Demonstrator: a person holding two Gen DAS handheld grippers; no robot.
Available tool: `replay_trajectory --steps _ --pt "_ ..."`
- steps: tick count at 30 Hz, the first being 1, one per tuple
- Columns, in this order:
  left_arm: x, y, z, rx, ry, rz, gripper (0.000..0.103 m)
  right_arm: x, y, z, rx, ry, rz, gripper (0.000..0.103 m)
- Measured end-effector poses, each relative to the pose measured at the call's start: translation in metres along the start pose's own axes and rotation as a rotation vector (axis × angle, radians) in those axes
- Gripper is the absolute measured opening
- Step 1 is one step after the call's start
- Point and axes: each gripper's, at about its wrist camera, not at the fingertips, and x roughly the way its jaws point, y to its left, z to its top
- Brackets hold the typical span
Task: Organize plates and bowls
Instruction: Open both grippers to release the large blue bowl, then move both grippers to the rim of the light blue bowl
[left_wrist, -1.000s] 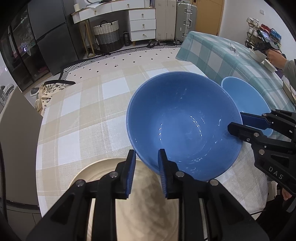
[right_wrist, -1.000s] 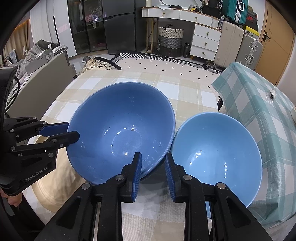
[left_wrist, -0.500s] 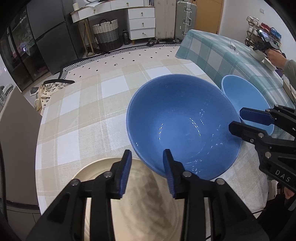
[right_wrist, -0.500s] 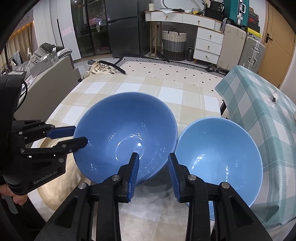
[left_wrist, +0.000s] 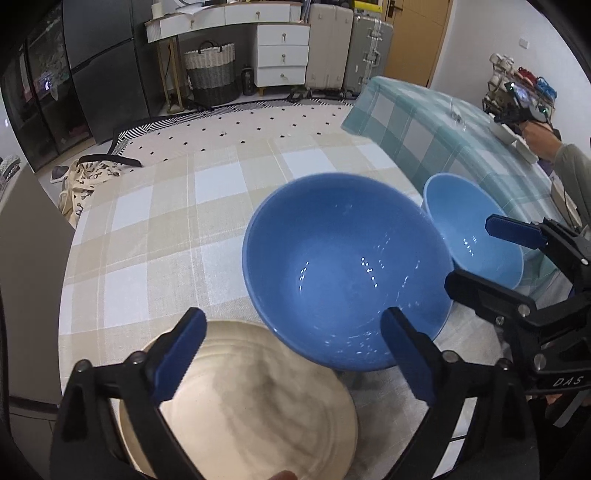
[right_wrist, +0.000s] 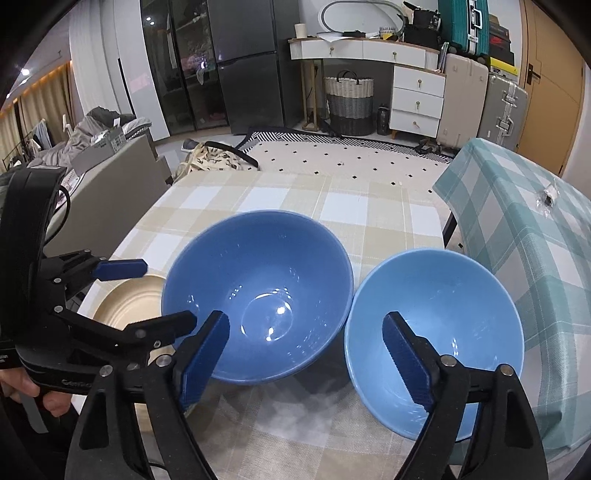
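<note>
The dark blue bowl (left_wrist: 343, 273) sits on the table (left_wrist: 155, 236), its near edge over the beige plate (left_wrist: 243, 398), with the light blue bowl (right_wrist: 436, 332) just beside it. Both the left gripper (left_wrist: 291, 350) and right gripper (right_wrist: 306, 354) have just been opening; their jaws stand wide apart, the bowl's rim between them, pads clear.

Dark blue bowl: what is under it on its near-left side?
The dark blue bowl overlaps the rim of the beige plate. Checked tablecloth surrounds it; the bowl's foot and the cloth beneath are hidden.
</note>
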Motion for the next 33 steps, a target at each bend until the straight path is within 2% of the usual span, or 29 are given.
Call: replay_trajectory --steps 6,15,33 --pt "-0.009 0.003 0.003 -0.034 -0.035 -0.027 0.102 -0.015 -0.009 0.004 0.018 -0.060 -0.021 0.100" --pt "-0.013 -0.016 0.007 0.001 -0.057 -0.042 0.102 -0.041 -0.039 0.006 0.077 -0.142 -0.050 0.102" --pt "-0.001 -0.069 0.015 0.052 -0.036 -0.093 0.102 -0.057 -0.095 -0.009 0.161 -0.152 -0.142 0.102"
